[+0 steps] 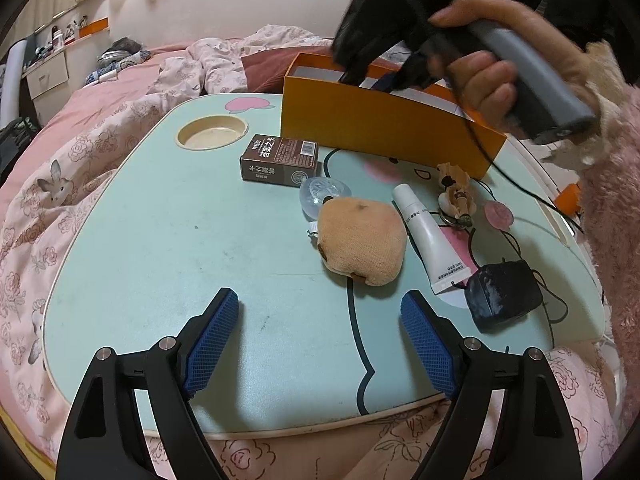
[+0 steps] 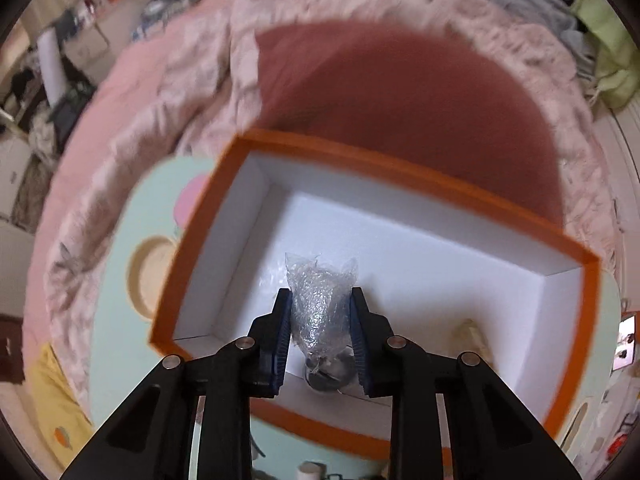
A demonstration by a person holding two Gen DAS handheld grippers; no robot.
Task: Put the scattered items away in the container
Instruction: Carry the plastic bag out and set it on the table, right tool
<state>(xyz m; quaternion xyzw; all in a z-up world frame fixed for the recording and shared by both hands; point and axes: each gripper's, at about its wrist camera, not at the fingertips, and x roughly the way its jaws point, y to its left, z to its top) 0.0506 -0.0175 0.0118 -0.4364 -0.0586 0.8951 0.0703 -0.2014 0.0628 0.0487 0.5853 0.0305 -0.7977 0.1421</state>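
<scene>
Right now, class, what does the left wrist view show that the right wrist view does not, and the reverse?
Left wrist only: the open left claw, the brown carton, plush pouch and white tube on the table.

Right wrist only: the box's white inside, with the right claw shut on a plastic-wrapped item.

Both: the orange box and the green table.
</scene>
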